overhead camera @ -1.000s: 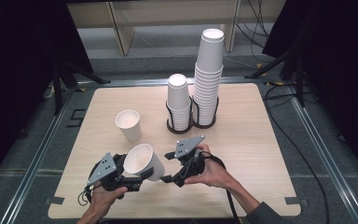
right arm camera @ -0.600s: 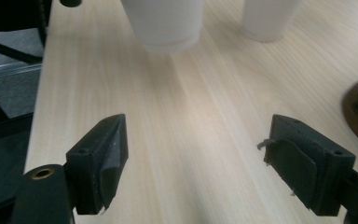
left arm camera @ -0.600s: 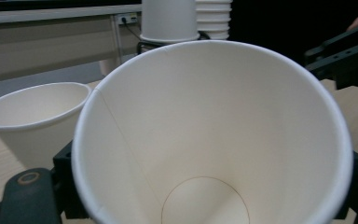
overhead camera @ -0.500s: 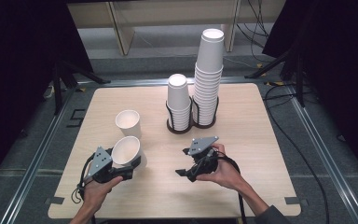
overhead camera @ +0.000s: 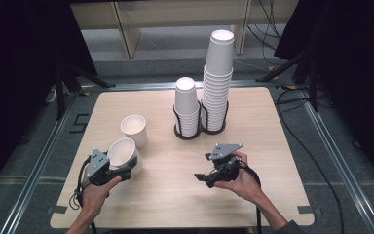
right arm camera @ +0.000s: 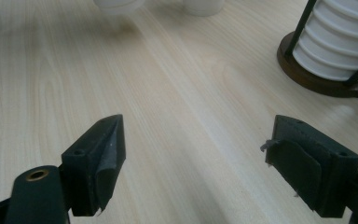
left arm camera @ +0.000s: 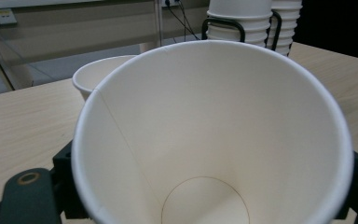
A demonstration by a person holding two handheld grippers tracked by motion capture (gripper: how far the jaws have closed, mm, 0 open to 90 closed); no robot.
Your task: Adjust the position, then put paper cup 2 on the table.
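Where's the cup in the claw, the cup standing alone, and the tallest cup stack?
held paper cup (overhead camera: 121, 152): high view, inner wall.
standing paper cup (overhead camera: 134, 126): high view, open mouth.
tallest cup stack (overhead camera: 217, 87): high view, middle of stack.

White paper cup (overhead camera: 123, 153), empty, tilted mouth toward the person, just beside another upright cup (overhead camera: 134, 129)

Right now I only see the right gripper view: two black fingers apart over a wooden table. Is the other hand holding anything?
Observer: Yes. The left gripper is shut on a white paper cup, which is tilted.
Operator: Any loose cups on the table?
Observer: One second cup stands upright just behind the held one.
Operator: And that dark stand on my right?
Observer: That holder carries two stacks, and the right-hand stack is the taller.
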